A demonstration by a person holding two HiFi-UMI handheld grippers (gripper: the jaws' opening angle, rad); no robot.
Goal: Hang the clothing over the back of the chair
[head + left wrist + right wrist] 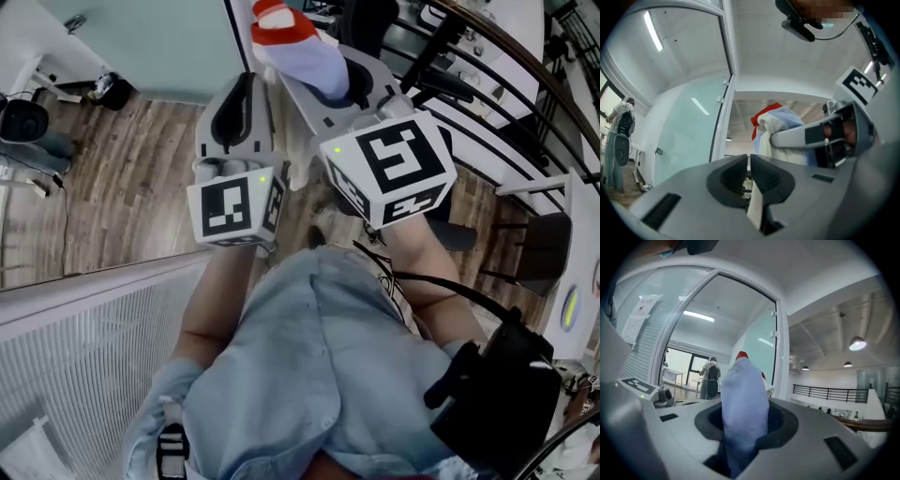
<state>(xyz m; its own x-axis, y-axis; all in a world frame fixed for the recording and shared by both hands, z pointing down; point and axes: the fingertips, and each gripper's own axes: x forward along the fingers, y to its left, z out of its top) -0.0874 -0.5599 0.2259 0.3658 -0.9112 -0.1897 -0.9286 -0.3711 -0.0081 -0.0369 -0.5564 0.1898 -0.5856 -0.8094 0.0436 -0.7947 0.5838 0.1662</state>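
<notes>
Plainly, right gripper clamps the red-trimmed clothing — left gripper has fingers pinched narrow on a white strip.

clothing in right claw, left claw beside it (leftward)

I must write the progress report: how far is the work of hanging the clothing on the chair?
Done: the clothing is picked up. In hand: the right tongs grip it in the air; the left tongs pinch its thin white edge. Left: draping it over a chair back.
</notes>
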